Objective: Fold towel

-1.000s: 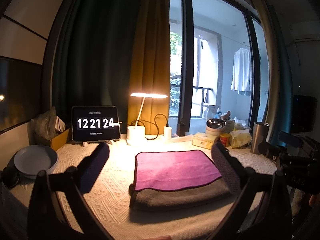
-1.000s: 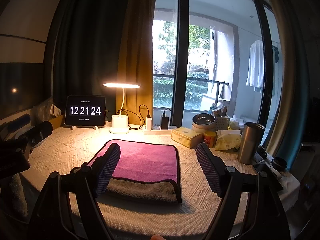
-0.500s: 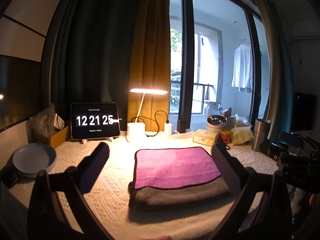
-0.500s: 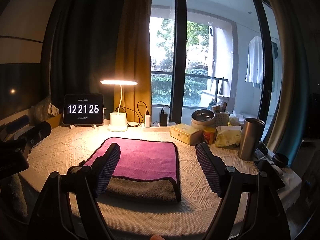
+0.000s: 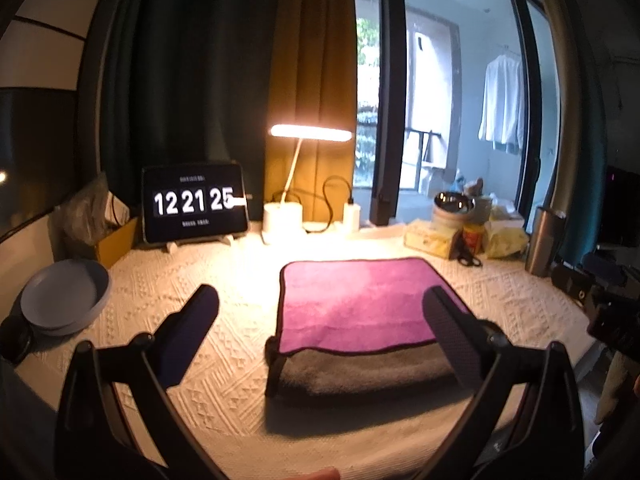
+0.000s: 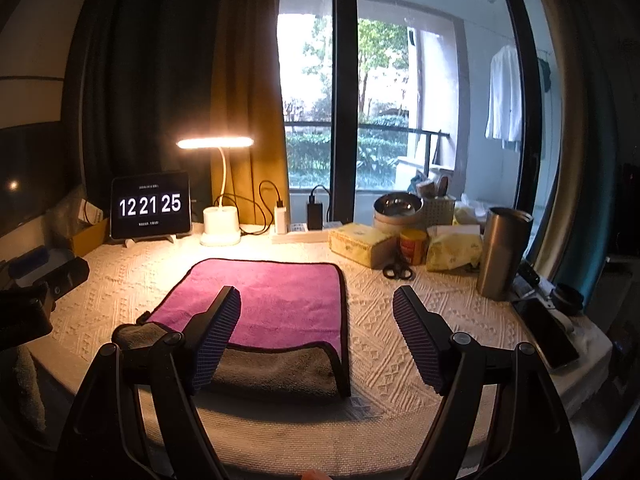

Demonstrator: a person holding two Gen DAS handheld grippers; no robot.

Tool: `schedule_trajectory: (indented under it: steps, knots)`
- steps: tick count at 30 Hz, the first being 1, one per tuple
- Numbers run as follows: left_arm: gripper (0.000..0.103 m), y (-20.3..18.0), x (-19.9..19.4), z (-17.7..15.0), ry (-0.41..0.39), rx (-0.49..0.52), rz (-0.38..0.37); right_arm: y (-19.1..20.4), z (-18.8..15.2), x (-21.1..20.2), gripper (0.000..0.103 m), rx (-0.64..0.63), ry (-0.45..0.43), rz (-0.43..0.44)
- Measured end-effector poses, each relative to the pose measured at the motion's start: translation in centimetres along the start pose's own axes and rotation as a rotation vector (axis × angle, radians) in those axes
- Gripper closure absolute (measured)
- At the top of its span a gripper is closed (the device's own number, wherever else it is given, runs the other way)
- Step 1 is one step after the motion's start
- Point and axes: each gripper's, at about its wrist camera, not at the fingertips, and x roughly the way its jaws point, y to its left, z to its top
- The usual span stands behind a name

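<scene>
**Towel folded once, both grippers clear and spread**

Little changed from a second ago: both views lifted slightly, clock advanced from 12 21 24 to 12 21 25, towel unmoved.

Left to right across the table:

- Far left: grey bowl (image 5: 66,296) at the edge of the white textured tablecloth (image 5: 224,380). Behind it, tablet clock (image 5: 195,207) on its stand, then lit desk lamp (image 5: 285,216).
- Left gripper (image 5: 320,332): spread wide, nothing held, raised above the cloth. Left finger over bare tablecloth, right finger over the towel's right portion.
- Centre: towel (image 5: 360,304) flat on the tablecloth at the near edge, folded at least once. Purple face up, grey underlayer showing along the near side, dark piping round the border.
- Right gripper (image 6: 316,340): likewise wide apart and empty, above the towel's near right corner (image 6: 338,360), left finger over the purple face.
- Far right: tissue box (image 6: 360,242), steel bowl (image 6: 398,204), small can (image 6: 413,246), scissors (image 6: 397,271), steel tumbler (image 6: 502,252).

Assessment of handling: soft, thick, light, limp; likely to sag and drag if lifted by one point. Plush pile judged grippy, not slippery. Recommended hold: both layers pinched at the piped corners of one short side, one gripper per corner. Risk: upper layer alone caught, undoing the fold.
</scene>
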Motion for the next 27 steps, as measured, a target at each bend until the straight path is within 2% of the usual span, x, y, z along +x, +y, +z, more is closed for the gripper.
schedule_trajectory:
  steps: [15,23,27]
  knots:
    - [0.001,0.6,8.3,-2.4,0.280,-0.035,-0.033,-1.9,-2.1,7.3,0.022,0.062,0.205,0.075]
    - [0.002,1.5,11.4,-4.1,0.389,-0.060,-0.025,-2.4,-3.4,10.8,0.024,0.099,0.314,0.136]
    - [0.016,1.8,12.4,-4.6,0.432,-0.066,-0.025,-2.3,-3.8,12.0,0.025,0.108,0.350,0.155]
